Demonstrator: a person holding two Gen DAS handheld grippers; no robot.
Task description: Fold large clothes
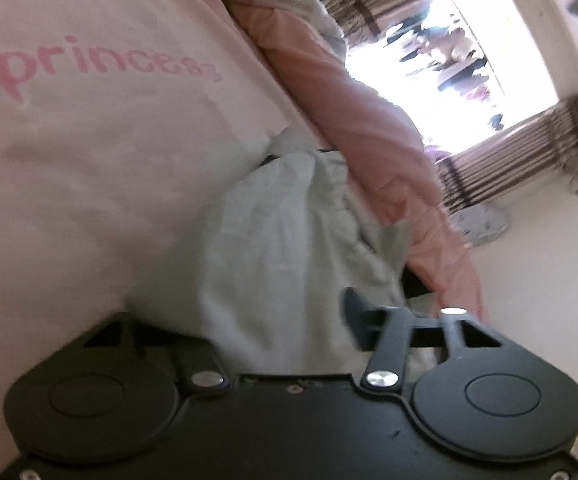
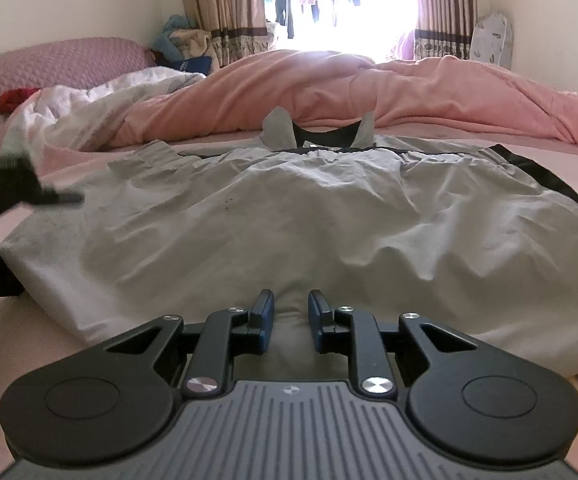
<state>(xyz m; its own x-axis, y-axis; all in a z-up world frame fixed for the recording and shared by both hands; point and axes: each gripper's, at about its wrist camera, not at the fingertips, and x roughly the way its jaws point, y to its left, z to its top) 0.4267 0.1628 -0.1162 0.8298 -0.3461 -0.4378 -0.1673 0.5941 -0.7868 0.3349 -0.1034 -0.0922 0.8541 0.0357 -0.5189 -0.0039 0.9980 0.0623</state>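
A large pale grey garment (image 2: 289,216) with black trim lies spread on the pink bed sheet (image 2: 217,138), its collar toward the window. My right gripper (image 2: 291,320) sits at the garment's near hem, its jaws a narrow gap apart with a fold of cloth between them. My left gripper (image 1: 289,336) is at the garment's left edge; grey cloth (image 1: 285,248) drapes between its fingers, and only the right finger (image 1: 355,314) shows. The left gripper also shows, blurred, in the right wrist view (image 2: 29,188).
A rumpled pink duvet (image 2: 369,88) and a white quilt (image 2: 89,108) lie behind the garment. The sheet carries the word "princess" (image 1: 101,68). A bright window (image 2: 337,0) with striped curtains is at the back. A purple headboard (image 2: 49,64) is at the left.
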